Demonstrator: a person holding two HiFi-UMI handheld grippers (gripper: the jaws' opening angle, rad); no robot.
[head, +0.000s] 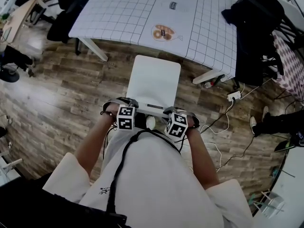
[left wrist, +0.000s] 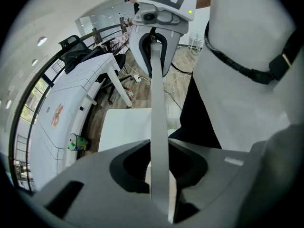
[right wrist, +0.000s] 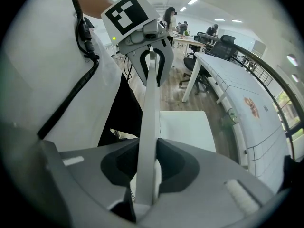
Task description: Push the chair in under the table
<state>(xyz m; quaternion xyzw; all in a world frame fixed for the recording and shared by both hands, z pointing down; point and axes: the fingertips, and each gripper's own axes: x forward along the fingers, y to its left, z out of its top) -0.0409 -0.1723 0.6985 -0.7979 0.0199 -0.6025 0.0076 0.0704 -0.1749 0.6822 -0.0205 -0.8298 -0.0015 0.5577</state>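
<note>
White smooth square-seated chair (head: 153, 82) before grid-patterned table (head: 118, 13).

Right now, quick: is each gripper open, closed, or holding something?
Left gripper: closed on the chair back.
Right gripper: closed on the same chair back.

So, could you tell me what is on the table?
An orange-brown round item, a small dark item and dark clothing; anything beneath the clothing is hidden.
</note>
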